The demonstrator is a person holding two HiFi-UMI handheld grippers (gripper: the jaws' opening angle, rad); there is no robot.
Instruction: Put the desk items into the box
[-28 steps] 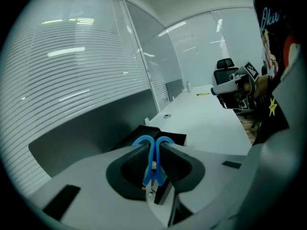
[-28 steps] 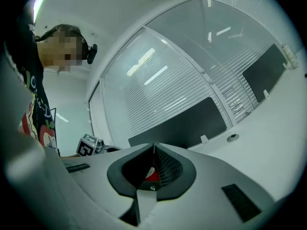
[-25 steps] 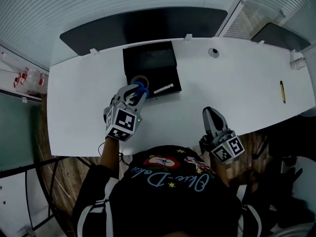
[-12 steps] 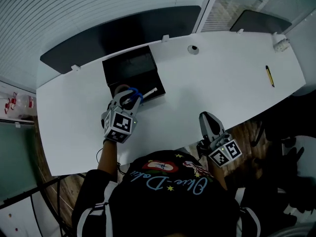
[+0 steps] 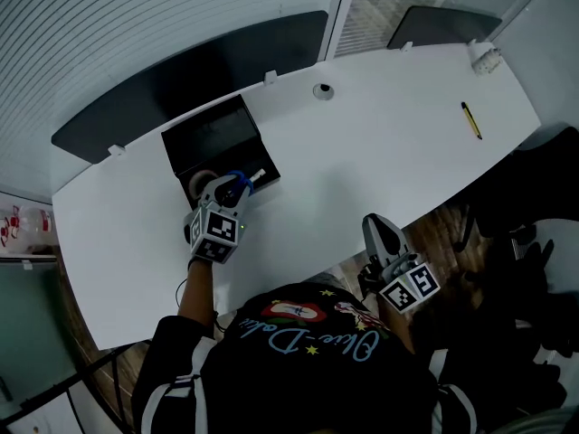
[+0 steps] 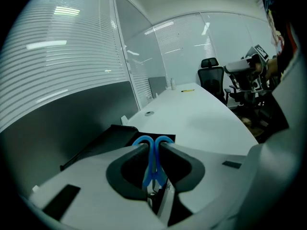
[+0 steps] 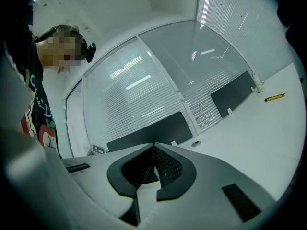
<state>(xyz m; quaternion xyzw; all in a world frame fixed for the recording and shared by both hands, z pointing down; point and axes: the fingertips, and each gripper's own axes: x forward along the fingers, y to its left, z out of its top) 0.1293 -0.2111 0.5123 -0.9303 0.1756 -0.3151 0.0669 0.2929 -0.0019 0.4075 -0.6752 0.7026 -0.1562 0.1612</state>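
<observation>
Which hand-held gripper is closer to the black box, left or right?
Left. The left hand-held gripper, holding blue scissors, is at the near edge of the box; the right hand-held gripper is well apart, by the near edge of the desk.

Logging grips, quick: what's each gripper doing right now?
Left gripper: closed on scissors.
Right gripper: closed, empty.
</observation>
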